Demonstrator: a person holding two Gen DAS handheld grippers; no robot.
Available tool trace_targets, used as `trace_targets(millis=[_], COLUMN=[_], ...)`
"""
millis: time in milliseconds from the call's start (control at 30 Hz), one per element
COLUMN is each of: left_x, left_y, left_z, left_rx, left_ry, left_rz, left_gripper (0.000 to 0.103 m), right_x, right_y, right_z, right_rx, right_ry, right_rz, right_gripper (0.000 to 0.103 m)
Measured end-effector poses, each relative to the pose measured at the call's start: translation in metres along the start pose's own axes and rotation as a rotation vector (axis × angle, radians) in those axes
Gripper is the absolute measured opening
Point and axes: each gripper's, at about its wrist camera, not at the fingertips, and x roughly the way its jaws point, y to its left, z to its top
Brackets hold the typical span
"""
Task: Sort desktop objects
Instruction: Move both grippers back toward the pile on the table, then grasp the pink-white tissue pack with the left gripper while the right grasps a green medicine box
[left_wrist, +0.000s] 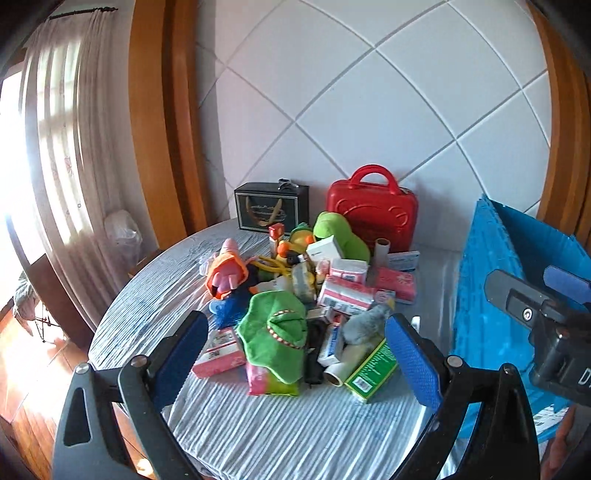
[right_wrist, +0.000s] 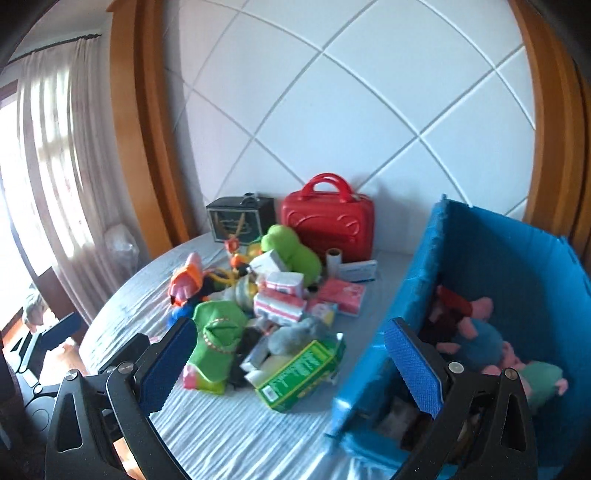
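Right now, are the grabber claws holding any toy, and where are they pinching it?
Nothing is held. The left gripper and right gripper both hang open above the pile, touching none of it.

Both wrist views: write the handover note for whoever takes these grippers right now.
Left gripper: open, empty, hovering over the near edge of the pile.
Right gripper: open, empty, between the pile and the blue bin.
Done: several plush toys already lie in the bin.
Left: green plush, grey plush, green box, pink packets and small cartons remain heaped on the table. Red case and black box stand at the back wall.
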Motion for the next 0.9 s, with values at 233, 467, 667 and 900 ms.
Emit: trace_targets(millis=[233,467,667,900], left_x=[0.071,0.152,0.223,0.273], left_y=[0.082,0.129,0.159,0.17], left_z=[-0.011,-0.04,-0.073,-0.1], left_rx=[0.018,0.066,0.04,0.072], left_ry=[0.079,0.185,0.318,0.401], left_rz=[0.004,-0.043,-0.048,-0.036], left_gripper=[0.098,0.098,0.098,0.098], right_x=[0.078,0.152,0.195,0.238], right_y=[0.092,0.114,0.087,0.036], right_z=[-0.015,-0.046,-0.081,-0.115], right_rx=[0.014,0.097,0.147,0.226], right_ry=[0.089,0.199,0.332,0.446], right_rz=[0.015,-0.074,-0.193,-0.267], right_gripper=[0.103,0.103,0.103,0.103])
